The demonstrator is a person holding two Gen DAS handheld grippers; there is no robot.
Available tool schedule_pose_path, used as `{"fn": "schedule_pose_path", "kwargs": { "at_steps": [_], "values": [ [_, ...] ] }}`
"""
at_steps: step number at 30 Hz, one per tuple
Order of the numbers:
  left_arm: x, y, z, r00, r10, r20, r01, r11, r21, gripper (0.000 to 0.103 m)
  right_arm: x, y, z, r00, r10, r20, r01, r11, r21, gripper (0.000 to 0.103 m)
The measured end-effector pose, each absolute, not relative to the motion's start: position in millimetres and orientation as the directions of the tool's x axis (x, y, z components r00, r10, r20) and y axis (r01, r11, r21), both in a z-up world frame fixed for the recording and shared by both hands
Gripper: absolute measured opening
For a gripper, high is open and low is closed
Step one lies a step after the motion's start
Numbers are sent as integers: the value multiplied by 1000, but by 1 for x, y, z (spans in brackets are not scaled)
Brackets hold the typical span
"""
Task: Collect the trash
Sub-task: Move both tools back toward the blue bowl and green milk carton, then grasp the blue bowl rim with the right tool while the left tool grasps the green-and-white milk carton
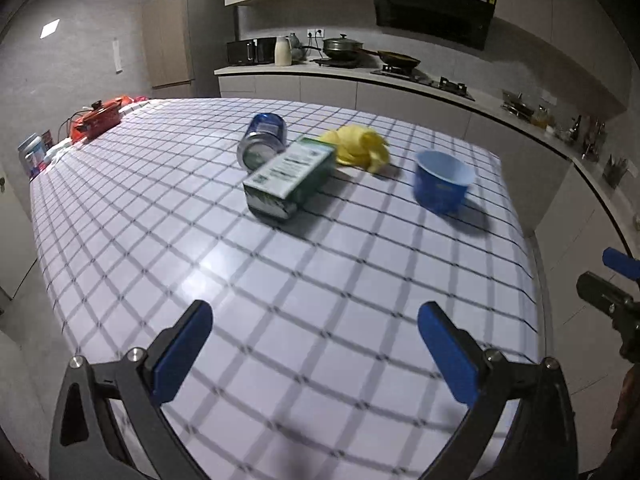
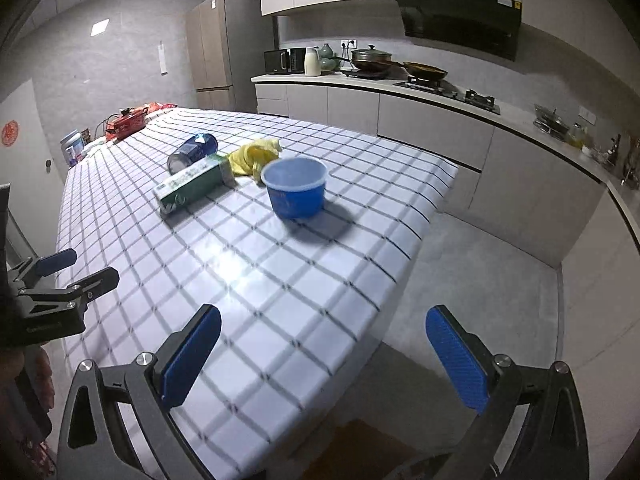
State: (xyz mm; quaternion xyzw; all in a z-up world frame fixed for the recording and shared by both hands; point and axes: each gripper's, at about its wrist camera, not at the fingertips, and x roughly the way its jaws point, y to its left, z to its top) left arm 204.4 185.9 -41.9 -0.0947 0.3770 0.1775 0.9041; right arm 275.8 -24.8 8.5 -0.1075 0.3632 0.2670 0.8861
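Spreading across most of both views, the table [image 1: 280,280] wears a white cloth crossed with dark grid lines, and a kitchen counter [image 1: 400,76] runs behind it. Both grippers hang over the near part of the table with nothing between their blue pads: the left gripper [image 1: 316,344] has its jaws spread wide, and so does the right gripper [image 2: 324,352], which sits above the table's right edge. The trash lies in a cluster toward the far middle. A green and white carton [image 1: 290,178] lies on its side, touching a blue can [image 1: 264,140] tipped over behind it. Just right of the carton sits a crumpled yellow peel [image 1: 360,146]. A blue cup [image 1: 442,180] stands upright, apart to the right. A red pot [image 1: 98,118] rests at the far left corner.
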Motion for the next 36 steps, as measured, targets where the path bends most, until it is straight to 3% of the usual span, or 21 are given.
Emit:
{"fn": "schedule_pose_path", "kwargs": {
  "at_steps": [10,24,28,31,33,36],
  "values": [
    [273,255,-59,653,202,-730,-353,934,-57,103,351,51,-11,579,348,-737,-520,854,-6,103],
    [325,277,-70,647,142,-750,-270,962,-51,101,421,106,-48,551,294,-781,-488,873,-16,103],
    [330,280,-74,643,116,-757,-254,965,-68,94,428,109,-53,548,287,-786,-480,877,-14,103],
    [331,284,-79,630,88,-771,-244,966,-90,74,432,110,-56,546,287,-787,-475,880,-9,102],
    [330,284,-80,638,68,-767,-236,965,-110,66,432,111,-58,537,293,-791,-480,877,0,76],
    [323,283,-76,655,65,-753,-241,962,-126,61,433,113,-59,528,295,-796,-482,876,5,77]
  ]
}}
